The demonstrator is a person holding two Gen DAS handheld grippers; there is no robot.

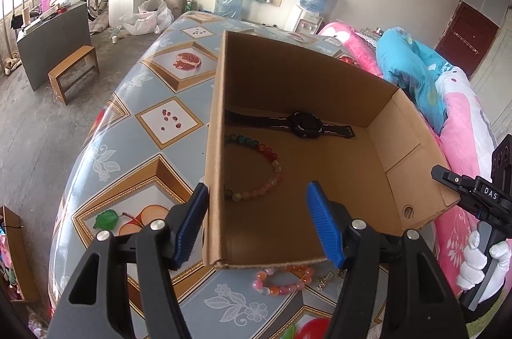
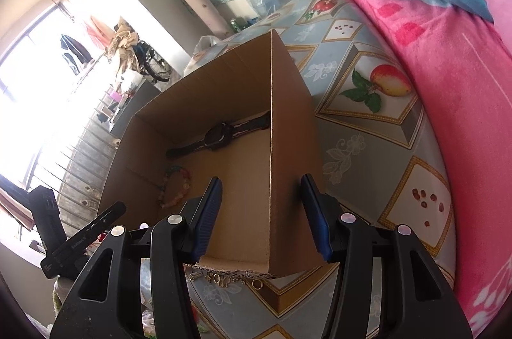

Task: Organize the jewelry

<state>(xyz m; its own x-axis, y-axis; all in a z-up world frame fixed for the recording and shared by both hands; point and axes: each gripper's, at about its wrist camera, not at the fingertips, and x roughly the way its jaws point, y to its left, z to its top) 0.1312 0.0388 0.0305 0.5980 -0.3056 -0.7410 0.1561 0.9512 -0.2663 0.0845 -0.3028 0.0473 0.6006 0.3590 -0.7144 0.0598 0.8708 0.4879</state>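
Box (image 1: 320, 83): open cardboard, on the fruit-print surface (image 1: 153, 83); holds a black watch (image 1: 302, 124) along its far wall and a multicolour bead bracelet (image 1: 256, 169) nearer the left wall.
Left claw (image 1: 256, 224): half open, straddling the box's left wall, no pad pressing.
Right claw (image 2: 262, 214): likewise astride the right wall, holding nothing.
Pink bead bracelet (image 1: 281, 281): outside, just before the box's near edge, beside small metal charms (image 2: 224, 278).
Handling: light, floppy, prone to roll; best pinched across the strand.

Table (image 1: 134, 128) covered with a glossy grey-blue cloth printed with framed fruit motifs. Open cardboard box (image 1: 288, 76) resting directly on the cloth. Just outside the box's near wall, also on the cloth: pink-and-orange bead bracelet (image 1: 281, 283), small metal charm (image 1: 324, 279) beside it, and gold-coloured rings (image 2: 256, 284).
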